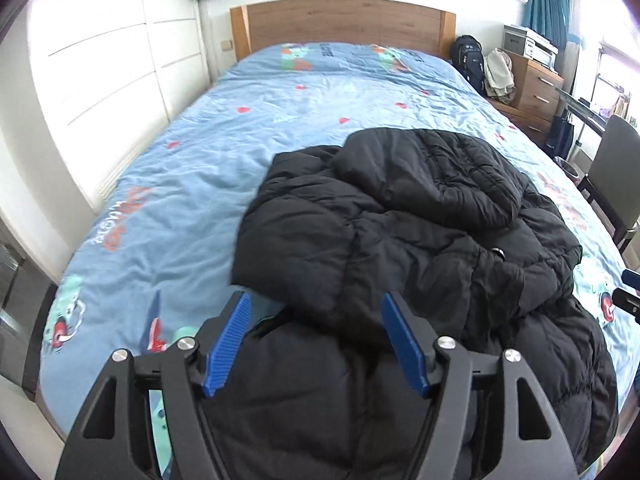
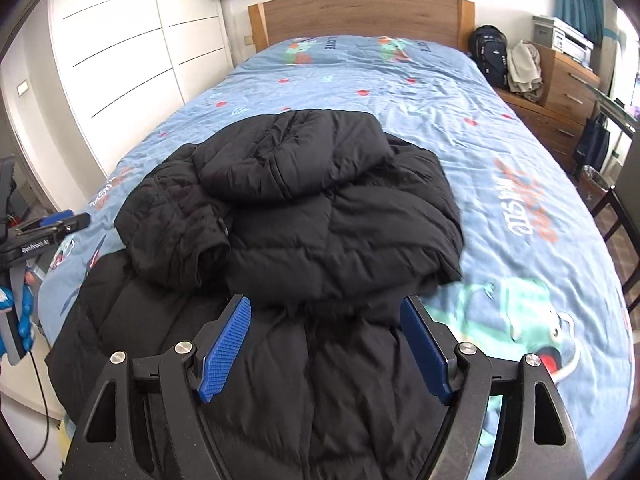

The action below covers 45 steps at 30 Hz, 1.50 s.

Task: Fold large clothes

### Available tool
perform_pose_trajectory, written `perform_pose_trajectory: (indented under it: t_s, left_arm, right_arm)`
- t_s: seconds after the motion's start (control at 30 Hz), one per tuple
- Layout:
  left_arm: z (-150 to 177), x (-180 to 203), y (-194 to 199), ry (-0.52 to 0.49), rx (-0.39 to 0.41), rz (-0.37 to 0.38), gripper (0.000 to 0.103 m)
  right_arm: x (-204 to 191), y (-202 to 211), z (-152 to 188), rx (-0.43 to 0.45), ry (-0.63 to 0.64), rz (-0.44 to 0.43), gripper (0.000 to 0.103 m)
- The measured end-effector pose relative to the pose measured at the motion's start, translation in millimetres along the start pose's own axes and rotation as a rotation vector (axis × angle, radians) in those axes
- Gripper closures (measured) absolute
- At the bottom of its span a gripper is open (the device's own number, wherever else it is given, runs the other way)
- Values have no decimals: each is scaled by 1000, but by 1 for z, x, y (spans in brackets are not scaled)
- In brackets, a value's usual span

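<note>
A large black puffer jacket (image 1: 420, 232) lies on the blue patterned bedspread (image 1: 224, 140), its hood and sleeves folded in over the body. It also shows in the right wrist view (image 2: 320, 208). My left gripper (image 1: 316, 304) is open and empty, hovering just above the jacket's near left part. My right gripper (image 2: 326, 308) is open and empty, above the jacket's lower body near the bed's foot. The left gripper (image 2: 60, 222) also shows at the left edge of the right wrist view.
A wooden headboard (image 1: 344, 20) stands at the far end. White wardrobe doors (image 1: 100, 64) line the left side. A backpack (image 1: 468, 56), a wooden dresser (image 1: 536, 88) with a printer, and a chair (image 1: 612, 176) stand on the right.
</note>
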<state>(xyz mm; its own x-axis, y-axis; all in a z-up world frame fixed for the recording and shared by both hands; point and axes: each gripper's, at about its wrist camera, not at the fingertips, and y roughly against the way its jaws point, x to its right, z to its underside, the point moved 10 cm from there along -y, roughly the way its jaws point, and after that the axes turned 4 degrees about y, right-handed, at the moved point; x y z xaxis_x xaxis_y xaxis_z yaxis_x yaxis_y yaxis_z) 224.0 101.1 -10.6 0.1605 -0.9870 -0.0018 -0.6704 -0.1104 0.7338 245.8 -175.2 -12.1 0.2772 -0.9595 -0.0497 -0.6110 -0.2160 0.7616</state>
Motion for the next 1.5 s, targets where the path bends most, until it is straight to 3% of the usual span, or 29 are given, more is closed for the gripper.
perform_pose_trajectory:
  t_s: [0.43, 0.87, 1.13, 1.27, 1.5]
  left_arm:
    - [32, -46, 76, -44, 118, -126, 31]
    - [46, -47, 115, -85, 184, -140, 31]
    - [62, -51, 108, -64, 145, -117, 30]
    - [76, -66, 100, -31, 100, -109, 24]
    - [115, -132, 75, 118, -23, -98, 23]
  right_arm:
    - [36, 64, 64, 29, -102, 65, 19]
    - [64, 82, 109, 12, -187, 95, 14]
    - [77, 88, 130, 0, -216, 100, 12]
    - [87, 93, 138, 3, -245, 104, 10]
    - [109, 91, 157, -20, -299, 107, 8]
